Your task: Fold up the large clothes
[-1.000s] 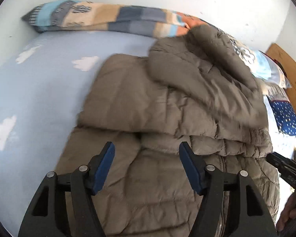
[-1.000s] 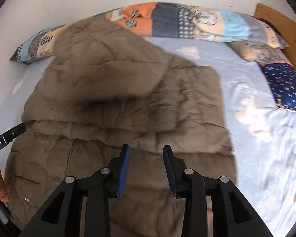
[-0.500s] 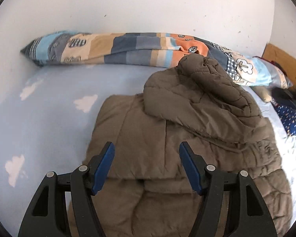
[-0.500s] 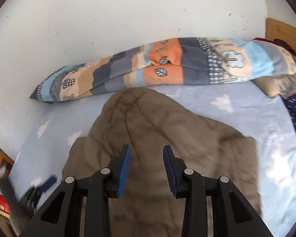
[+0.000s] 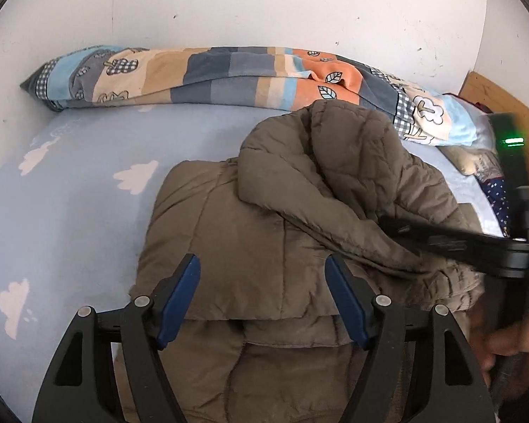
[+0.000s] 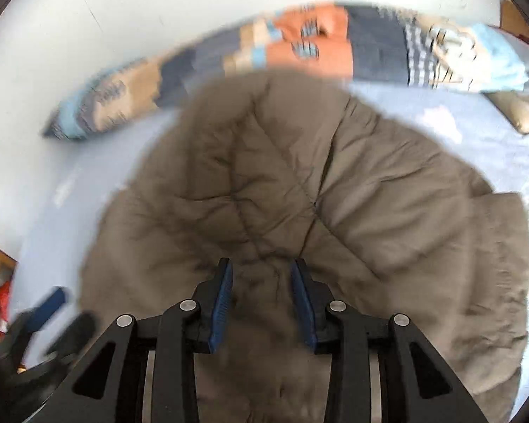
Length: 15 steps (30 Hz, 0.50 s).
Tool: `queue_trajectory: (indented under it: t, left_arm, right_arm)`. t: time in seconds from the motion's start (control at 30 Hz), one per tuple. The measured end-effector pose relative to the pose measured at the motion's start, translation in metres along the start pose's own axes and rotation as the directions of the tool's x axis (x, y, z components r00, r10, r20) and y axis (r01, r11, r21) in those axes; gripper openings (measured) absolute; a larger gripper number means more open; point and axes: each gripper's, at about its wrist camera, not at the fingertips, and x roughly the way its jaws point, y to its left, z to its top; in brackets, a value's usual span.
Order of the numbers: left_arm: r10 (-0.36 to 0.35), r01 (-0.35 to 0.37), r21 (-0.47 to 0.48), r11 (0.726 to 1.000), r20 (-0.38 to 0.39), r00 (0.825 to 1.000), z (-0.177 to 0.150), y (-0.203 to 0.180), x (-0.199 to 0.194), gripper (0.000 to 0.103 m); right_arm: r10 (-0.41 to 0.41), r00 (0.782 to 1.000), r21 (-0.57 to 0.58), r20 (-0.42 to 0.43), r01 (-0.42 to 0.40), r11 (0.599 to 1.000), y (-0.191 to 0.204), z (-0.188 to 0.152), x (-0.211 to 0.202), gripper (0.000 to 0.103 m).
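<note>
On the left of the bed (image 5: 70,218), a pale blue sheet with white clouds, nothing lies; the one task item, a brown quilted jacket (image 5: 271,232), sits from the middle to the right of the mattress, already doubled over itself with its hood (image 5: 338,148) flopped on top.

The left gripper (image 5: 262,298) hovers over the near folded edge of the jacket. Its jaws have just been opening further and stand wide apart, with cloth below them but nothing pinched. The right gripper (image 6: 262,298) hangs over the hood end; its jaws are partly apart, and no cloth is caught between the blue pads. In the left wrist view the right gripper shows as a dark blurred bar crossing the jacket's right side, with a hand (image 5: 504,349) on its handle.

The step in hand looks like the pause between folds: both tools released and being repositioned. The next move probably calls for tucking the hood flat, then gripping two matching points on one edge, so the thick padding turns over evenly rather than bunching.

Counted: one jacket, two grippers, one long patchwork quilt (image 5: 229,74) rolled along the wall, one dark blue dotted cushion (image 5: 500,197) at the far right, one wooden headboard (image 5: 504,102).
</note>
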Motion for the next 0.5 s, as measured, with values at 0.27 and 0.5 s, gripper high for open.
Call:
queue_trajectory:
  t: [0.27, 0.5]
  left_arm:
    - [-0.025, 0.025, 0.004, 1.0, 0.014, 1.0, -0.001, -0.01, 0.0, 0.074]
    - [-0.011, 0.01, 0.015, 1.0, 0.024, 1.0, -0.001, -0.011, -0.001, 0.074]
  right_arm:
    - [-0.082, 0.993, 0.048, -0.082, 0.086, 0.995, -0.053, -0.04, 0.008, 0.042]
    - [-0.041, 0.996, -0.002, 0.082, 0.041, 0.999, -0.011, -0.025, -0.039, 0.042]
